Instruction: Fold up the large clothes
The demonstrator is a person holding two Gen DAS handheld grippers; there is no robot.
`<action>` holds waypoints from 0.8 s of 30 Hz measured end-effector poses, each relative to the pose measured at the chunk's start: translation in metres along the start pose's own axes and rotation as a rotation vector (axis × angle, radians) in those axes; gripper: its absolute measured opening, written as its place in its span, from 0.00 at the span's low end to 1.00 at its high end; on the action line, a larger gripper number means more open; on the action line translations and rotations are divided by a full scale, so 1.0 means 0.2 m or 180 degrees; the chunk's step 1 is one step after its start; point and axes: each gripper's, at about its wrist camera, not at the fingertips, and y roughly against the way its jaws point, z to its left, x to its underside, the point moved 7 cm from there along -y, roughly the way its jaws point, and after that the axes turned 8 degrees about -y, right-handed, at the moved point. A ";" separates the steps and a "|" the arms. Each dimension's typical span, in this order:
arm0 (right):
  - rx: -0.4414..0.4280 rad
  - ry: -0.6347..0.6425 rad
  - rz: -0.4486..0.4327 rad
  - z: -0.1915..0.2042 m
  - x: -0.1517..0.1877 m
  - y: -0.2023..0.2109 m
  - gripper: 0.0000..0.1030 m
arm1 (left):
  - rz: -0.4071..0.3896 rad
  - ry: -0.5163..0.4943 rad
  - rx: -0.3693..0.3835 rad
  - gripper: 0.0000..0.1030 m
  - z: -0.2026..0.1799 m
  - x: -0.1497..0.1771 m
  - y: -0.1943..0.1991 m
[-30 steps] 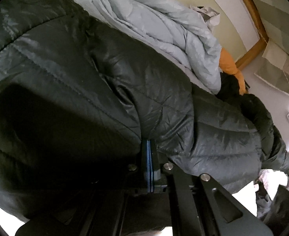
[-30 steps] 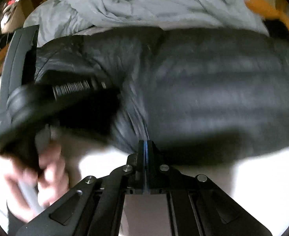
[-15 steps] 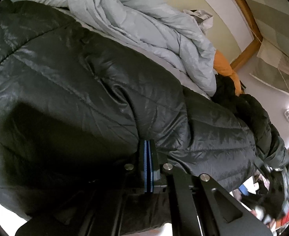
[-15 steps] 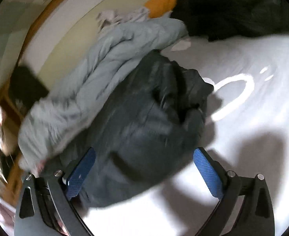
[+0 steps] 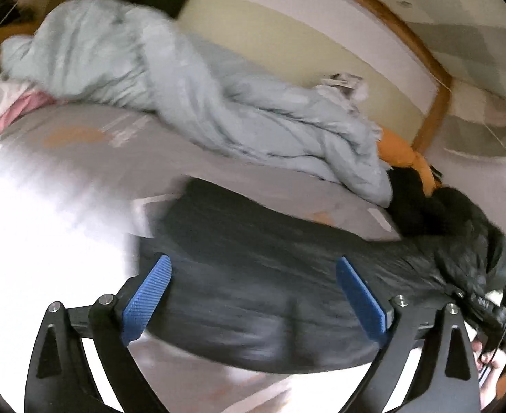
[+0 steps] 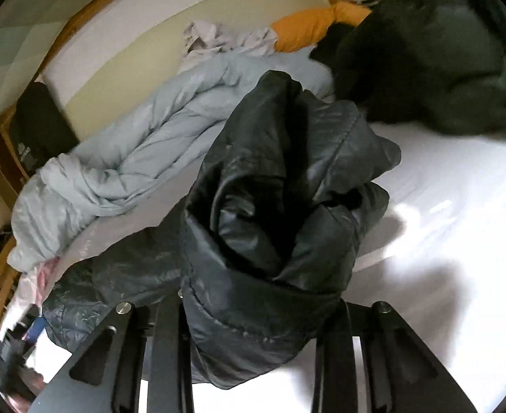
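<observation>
The black puffer jacket (image 6: 280, 186) lies across the white bed (image 6: 442, 206), one bunched end rising at twelve o'clock from the right claw (image 6: 253, 313), which seems clamped on it, though fabric hides the pads. The left claw (image 5: 253, 296) gapes wide, holding nothing, above the jacket's body. Slick nylon could slip free. A grey duvet (image 5: 218, 103) and orange pillow (image 6: 315, 24) sit toward eleven, against the wood-trimmed wall.
</observation>
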 end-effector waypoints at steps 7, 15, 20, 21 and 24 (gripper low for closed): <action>0.0498 0.0692 0.0004 -0.07 -0.22 0.13 0.31 | 0.0993 0.0144 0.0647 0.94 0.03 0.22 -0.11; 0.0518 0.1271 -0.0289 0.33 -0.25 0.15 0.33 | 0.1173 0.0042 0.0781 0.81 -0.07 0.44 -0.31; 0.0107 0.1470 -0.0411 0.75 -0.14 0.20 0.34 | 0.1077 -0.0038 0.0876 0.52 -0.09 0.45 -0.29; 0.0003 0.1509 -0.0414 0.85 -0.09 0.21 0.34 | 0.1068 -0.0032 0.0883 0.51 -0.09 0.45 -0.28; -0.0169 0.1547 -0.0361 1.06 0.05 0.19 0.34 | 0.1039 -0.0004 0.0916 0.50 -0.07 0.46 -0.25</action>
